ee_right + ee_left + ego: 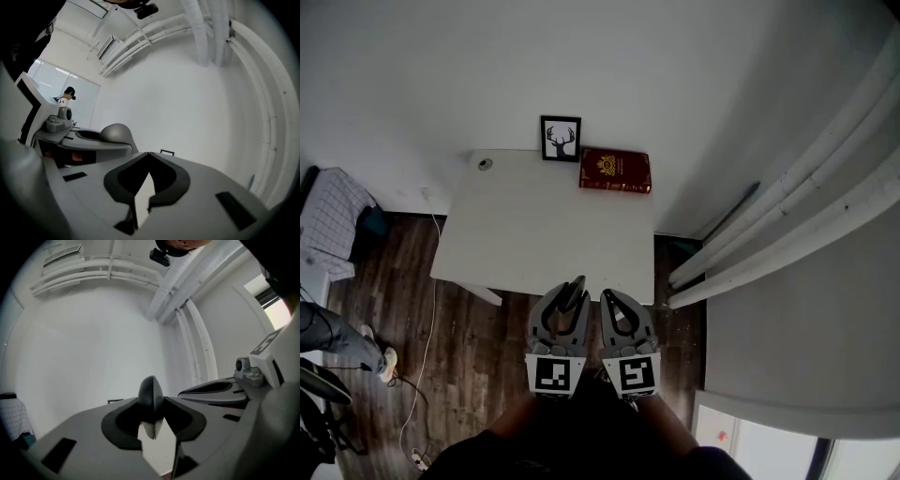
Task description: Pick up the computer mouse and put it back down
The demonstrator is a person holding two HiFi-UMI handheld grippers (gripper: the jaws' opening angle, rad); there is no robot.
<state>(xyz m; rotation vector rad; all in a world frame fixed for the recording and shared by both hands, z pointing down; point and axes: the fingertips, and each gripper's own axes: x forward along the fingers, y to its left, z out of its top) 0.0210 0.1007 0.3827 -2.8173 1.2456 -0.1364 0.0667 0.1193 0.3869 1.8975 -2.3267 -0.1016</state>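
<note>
At the near edge of the desk, the left claw grasps the computer mouse edge-on between its pads, up in the air, not on the desk. The right claw sits just beside it, clenched on nothing. The step looks like the put-down: carry the mouse forward over the bare middle, level it, lower until it rests, then release. The middle has open room; the book, framed picture and small round thing keep to the far edge. A drop-off at the near edge is the risk
</note>
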